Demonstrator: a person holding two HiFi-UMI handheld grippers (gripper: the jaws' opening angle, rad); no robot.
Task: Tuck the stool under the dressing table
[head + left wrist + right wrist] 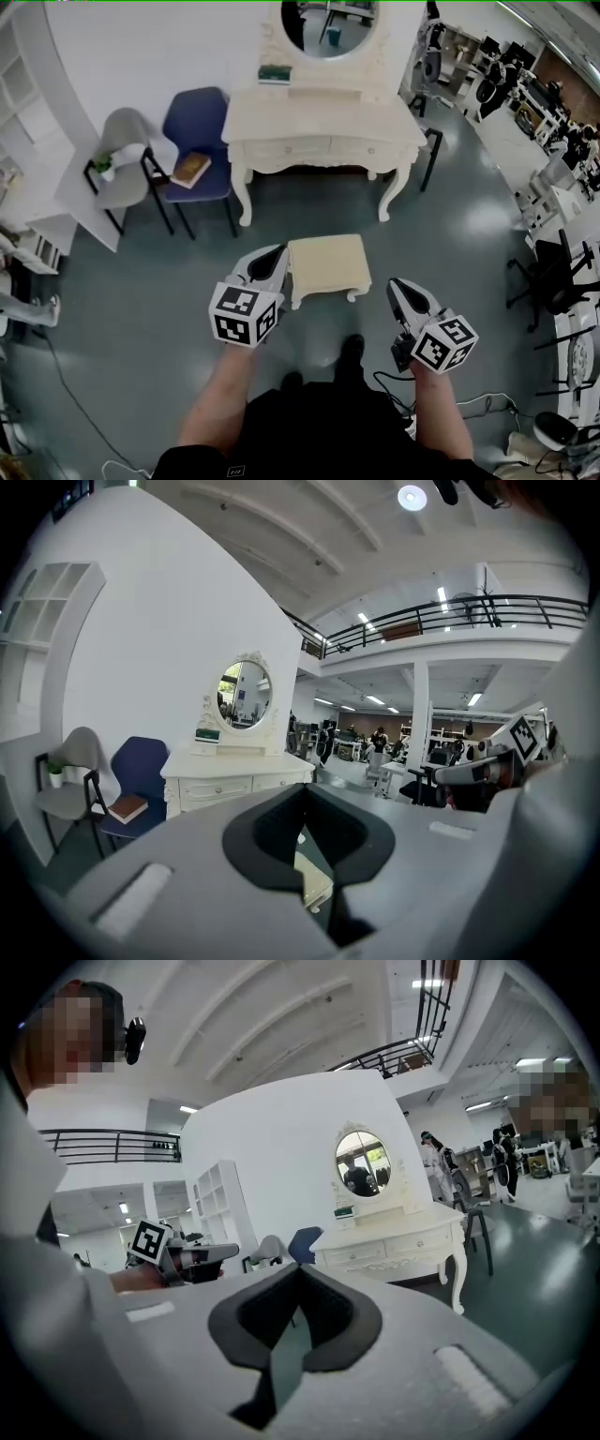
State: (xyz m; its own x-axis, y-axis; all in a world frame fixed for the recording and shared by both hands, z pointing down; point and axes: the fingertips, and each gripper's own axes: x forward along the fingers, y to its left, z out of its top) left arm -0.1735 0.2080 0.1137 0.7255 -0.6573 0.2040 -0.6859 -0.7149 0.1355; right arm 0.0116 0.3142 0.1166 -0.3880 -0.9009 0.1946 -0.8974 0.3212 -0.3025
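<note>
A cream stool (328, 265) stands on the grey floor in front of the cream dressing table (323, 122), which has an oval mirror (328, 23). There is a gap of floor between stool and table. My left gripper (278, 251) is shut and empty, its tip right by the stool's left edge; whether it touches is unclear. My right gripper (398, 284), also shut and empty, hangs a little right of the stool, apart from it. In the left gripper view the shut gripper (305, 794) shows a sliver of the stool (314, 878) below. The right gripper view shows its shut gripper (298, 1274) and the dressing table (394, 1241).
A blue chair (197, 131) with a book (191, 169) and a grey chair (122, 141) stand left of the table. A black chair (429, 141) is at its right. White shelving (37, 141) lines the left; desks and cables (487, 403) lie right.
</note>
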